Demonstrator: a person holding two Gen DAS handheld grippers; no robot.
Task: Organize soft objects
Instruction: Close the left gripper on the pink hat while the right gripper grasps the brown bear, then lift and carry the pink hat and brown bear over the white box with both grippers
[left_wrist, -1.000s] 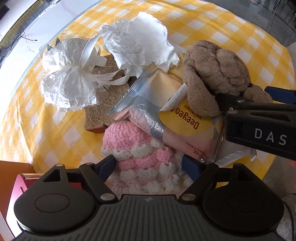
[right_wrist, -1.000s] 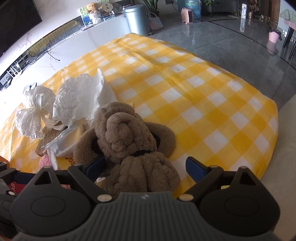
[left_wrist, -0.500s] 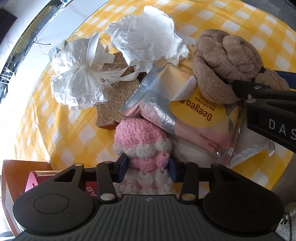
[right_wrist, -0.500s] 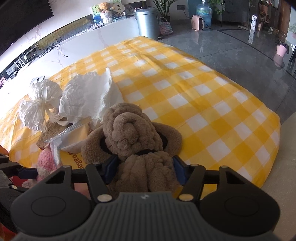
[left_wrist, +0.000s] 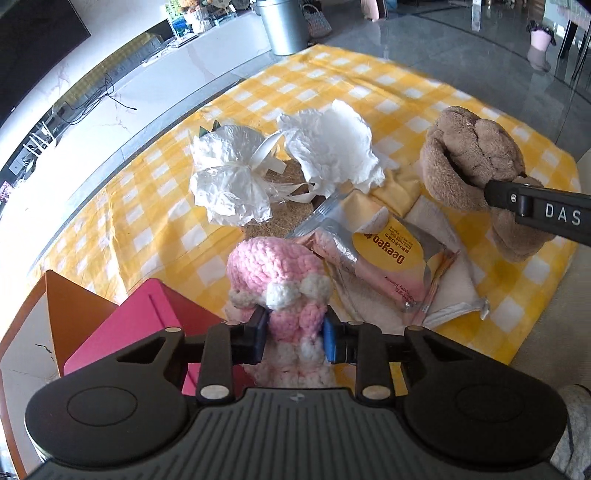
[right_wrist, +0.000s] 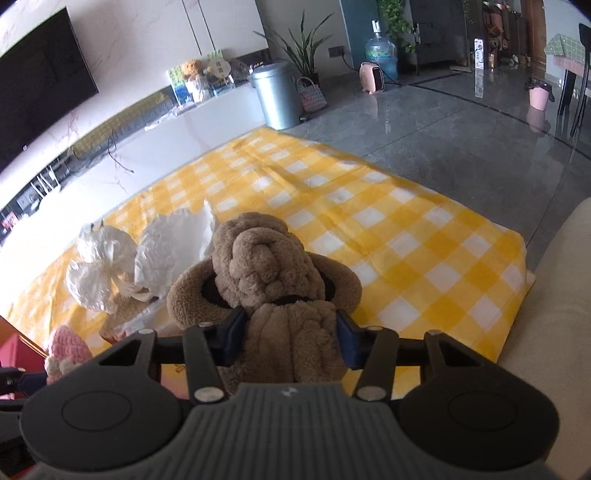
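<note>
**Both jaws closing on soft toys over the checked cloth**

Left gripper (left_wrist: 294, 334): its jaws are closing, and the blue pads are pressing in on the waist of the pink crochet toy (left_wrist: 280, 284). The toy's rounded pink head is standing just beyond the jaws, with its white scalloped trim sitting right above the pinch line; the paler lower part is trailing back under the jaws toward the camera. The yarn is bulging a little on either side of the pads.

Right gripper (right_wrist: 290, 334): its jaws are also closing, with the brown plush toy (right_wrist: 264, 266) between them. The blue pads are squeezing the fuzzy lower body on both sides. The plush's wrinkled head is sitting straight ahead of the jaws, and its ears or limbs are spreading out left and right past the pads. In the left wrist view this plush is showing at far right, gripped by a black finger marked "DAS".

Ahead of the left jaws, on the yellow-and-white checked cloth (left_wrist: 155, 206):
- a wet-wipe packet (left_wrist: 380, 258), pink and yellow, lying just ahead and right of the pink toy
- a crumpled white plastic bag (left_wrist: 231, 184), farther ahead and left, tied with a ribbon
- a crumpled white paper sheet (left_wrist: 332, 147), ahead, beside the bag
- a coarse brown fibre mat (left_wrist: 291, 177), partly hidden beneath bag and paper

Left of the left jaws, a pink box (left_wrist: 136, 325) and a brown one are sitting close by.
</note>
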